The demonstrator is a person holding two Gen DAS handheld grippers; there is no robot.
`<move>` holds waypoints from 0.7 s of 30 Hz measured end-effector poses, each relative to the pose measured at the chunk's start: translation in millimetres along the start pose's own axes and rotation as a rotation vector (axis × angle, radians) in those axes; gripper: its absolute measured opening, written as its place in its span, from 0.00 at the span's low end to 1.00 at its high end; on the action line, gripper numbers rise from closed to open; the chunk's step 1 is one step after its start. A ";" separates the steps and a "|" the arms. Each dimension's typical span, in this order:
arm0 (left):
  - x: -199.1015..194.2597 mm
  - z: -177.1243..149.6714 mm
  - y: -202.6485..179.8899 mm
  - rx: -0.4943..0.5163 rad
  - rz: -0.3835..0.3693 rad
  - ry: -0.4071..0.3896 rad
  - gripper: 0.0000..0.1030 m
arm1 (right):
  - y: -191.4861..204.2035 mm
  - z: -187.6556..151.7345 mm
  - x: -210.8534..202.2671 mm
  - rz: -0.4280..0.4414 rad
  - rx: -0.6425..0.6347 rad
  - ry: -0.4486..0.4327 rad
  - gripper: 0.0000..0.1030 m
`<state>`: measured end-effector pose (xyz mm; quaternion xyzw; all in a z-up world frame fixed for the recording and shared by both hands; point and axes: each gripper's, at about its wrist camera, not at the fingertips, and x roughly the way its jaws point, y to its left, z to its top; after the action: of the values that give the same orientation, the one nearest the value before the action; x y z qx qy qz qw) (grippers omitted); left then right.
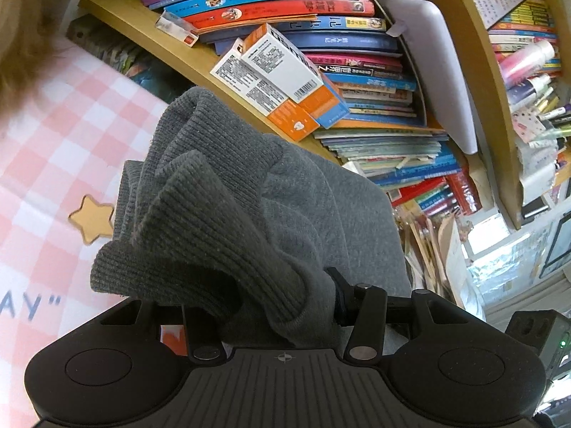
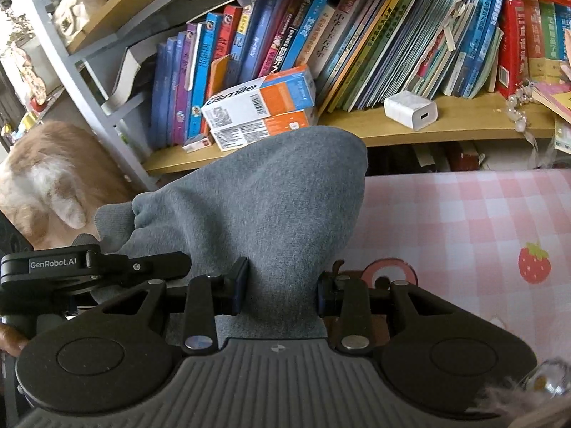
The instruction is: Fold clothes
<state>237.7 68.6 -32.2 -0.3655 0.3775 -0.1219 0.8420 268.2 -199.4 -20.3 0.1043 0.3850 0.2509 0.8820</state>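
- Right gripper: jaws pinched onto grey garment, cloth bunched between the pads and rising in a peak ahead of it.
- Left gripper: ribbed hem of the garment draped over it, one finger buried under cloth; it looks clamped on the fabric.
- Both hold the garment up off the pink check cloth, which lies below and beside it.
- Check cloth has a strawberry print and a yellow star.
- Other gripper body shows at left in the right view, touching the garment.
- Behind: wooden shelf packed with upright books.
- On the shelf in front of books: two stacked orange-white boxes, small red-white box, white charger.
- Orange-white cat at left of the shelf.
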 end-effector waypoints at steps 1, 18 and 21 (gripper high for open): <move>3.0 2.7 0.5 0.003 0.002 0.000 0.47 | -1.4 1.6 2.8 -0.001 0.000 -0.001 0.32; 32.5 27.2 11.5 0.040 0.053 -0.013 0.47 | -13.2 13.9 42.2 -0.011 0.017 -0.012 0.32; 35.9 31.1 11.7 0.045 0.054 -0.009 0.47 | -15.5 15.3 45.0 -0.013 0.028 -0.017 0.32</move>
<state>284.0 75.8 -46.2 -0.3367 0.3809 -0.1058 0.8546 311.0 -188.9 -43.9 0.1161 0.3814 0.2388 0.8854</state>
